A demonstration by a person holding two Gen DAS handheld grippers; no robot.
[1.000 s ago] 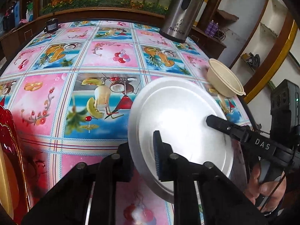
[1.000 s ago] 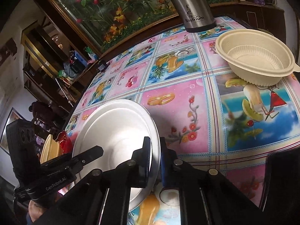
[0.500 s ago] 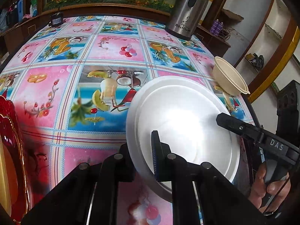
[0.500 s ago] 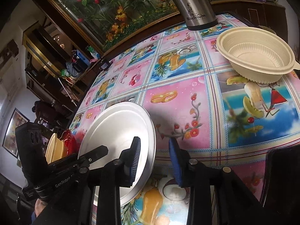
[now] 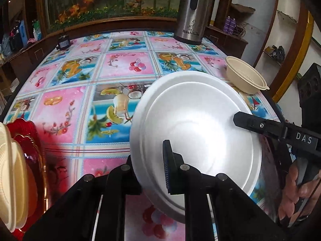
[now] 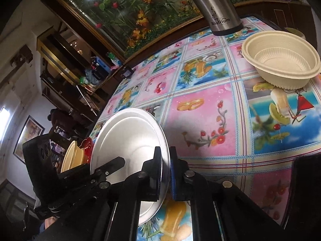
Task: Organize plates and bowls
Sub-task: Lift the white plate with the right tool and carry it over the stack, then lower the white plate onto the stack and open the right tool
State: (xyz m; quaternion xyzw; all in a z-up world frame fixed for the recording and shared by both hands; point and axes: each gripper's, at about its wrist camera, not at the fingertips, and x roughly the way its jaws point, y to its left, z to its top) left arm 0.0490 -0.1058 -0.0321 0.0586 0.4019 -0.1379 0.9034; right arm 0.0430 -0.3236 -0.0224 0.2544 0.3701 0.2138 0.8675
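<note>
While both tools are pinching the same white plate, the risk is pretty obvious: the left tool is clamping the near rim and the right tool is closing tight on the opposite edge, so if the two hands are pulling at slightly different angles the plate is probably going to twist or pop out of one grip. It's sitting tilted above the surface, not flat on it, so a slip likely means it's clattering down. Both grips are only catching a thin bit of rim too.

Going outward, the cream bowl is standing well apart near the far right edge, with the steel flask behind it. On the left edge a red dish and cream stack are crowding in close. The middle of the tablecloth is looking like the best room for moving.
</note>
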